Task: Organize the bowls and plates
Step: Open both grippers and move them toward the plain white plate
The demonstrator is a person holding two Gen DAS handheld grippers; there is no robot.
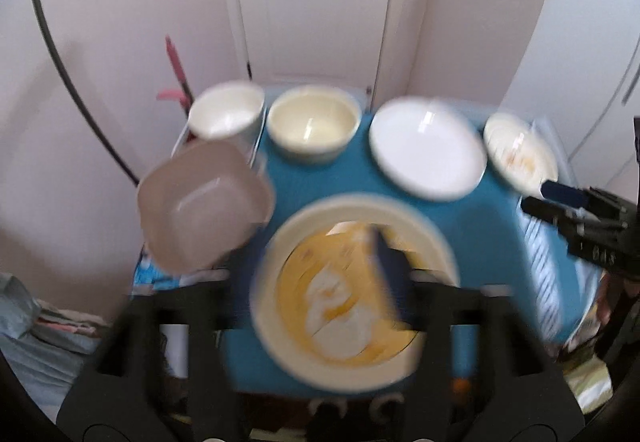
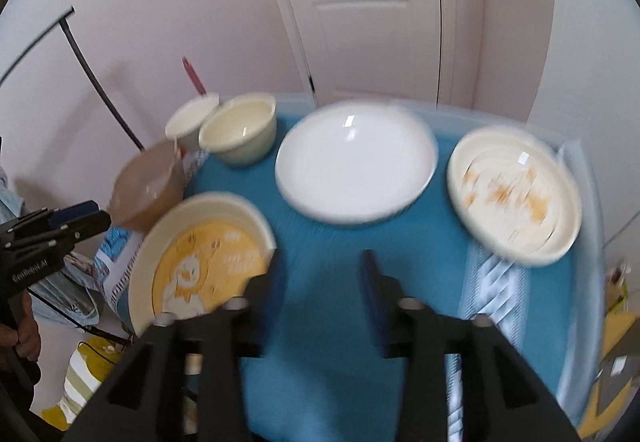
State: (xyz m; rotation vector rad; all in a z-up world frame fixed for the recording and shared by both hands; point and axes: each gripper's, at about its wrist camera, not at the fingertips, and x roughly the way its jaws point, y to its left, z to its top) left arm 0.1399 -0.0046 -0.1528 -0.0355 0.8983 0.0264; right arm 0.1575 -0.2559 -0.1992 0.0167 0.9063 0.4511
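Note:
On the blue-clothed table [image 1: 472, 226] a cream plate with a yellow cartoon picture [image 1: 352, 290] lies nearest me. Above it my left gripper [image 1: 304, 274] stands open wide, one blue pad [image 1: 390, 270] over the plate, nothing gripped. Behind stand a pinkish square bowl [image 1: 204, 201], a white bowl [image 1: 226, 111], a cream bowl [image 1: 314, 125], a white plate [image 1: 428, 147] and an orange-patterned plate [image 1: 520, 153]. My right gripper [image 2: 323, 264] hangs open over bare cloth, right of the yellow plate [image 2: 204, 262] and in front of the white plate [image 2: 356, 161]. The views are blurred.
A white door [image 1: 316, 1] and pale walls close in behind the table. A dark curved pole [image 1: 60, 61] and a pink handle [image 1: 176, 61] stand at the left. A hand [image 2: 24, 334] holds the left gripper [image 2: 86, 217]. Cloths and bags lie on the floor around the table.

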